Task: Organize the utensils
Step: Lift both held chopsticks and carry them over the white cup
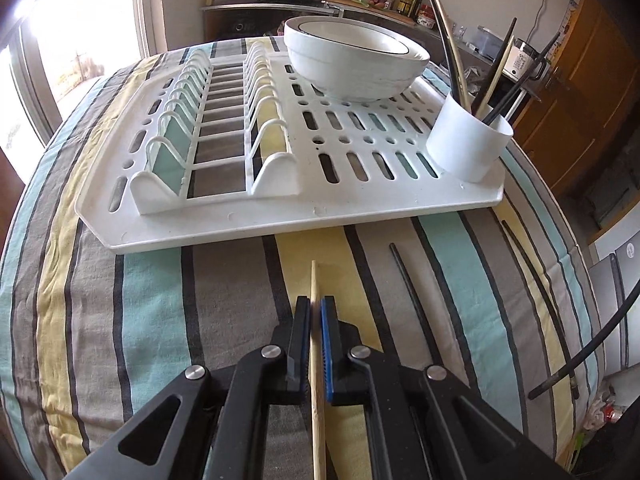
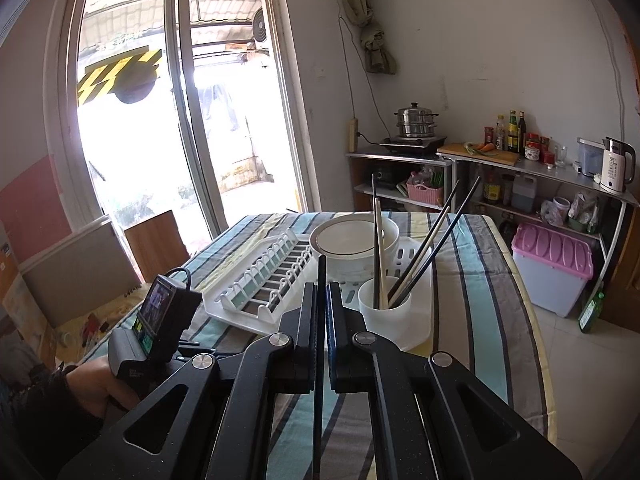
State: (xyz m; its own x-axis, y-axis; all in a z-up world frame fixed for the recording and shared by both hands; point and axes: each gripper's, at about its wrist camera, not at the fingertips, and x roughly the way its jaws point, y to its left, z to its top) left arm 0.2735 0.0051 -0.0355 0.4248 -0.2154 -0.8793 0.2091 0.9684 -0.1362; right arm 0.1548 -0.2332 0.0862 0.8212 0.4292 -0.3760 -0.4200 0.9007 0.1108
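My left gripper (image 1: 315, 303) is shut on a pale wooden chopstick (image 1: 314, 280), low over the striped tablecloth just in front of the white dish rack (image 1: 280, 216). Two black chopsticks (image 1: 408, 292) lie on the cloth to its right. A white utensil cup (image 1: 468, 144) at the rack's right corner holds several chopsticks. In the right wrist view, my right gripper (image 2: 320, 292) is shut on a black chopstick (image 2: 321, 272), held above the table short of the utensil cup (image 2: 384, 308). The left gripper's body (image 2: 156, 320) and the hand on it show at lower left.
Stacked white bowls (image 1: 356, 60) sit on the rack's far side. The table's right edge drops to a tiled floor with a pink-lidded bin (image 2: 552, 264). Shelves with a pot, bottles and a kettle (image 2: 616, 164) line the back wall. A glass door stands at left.
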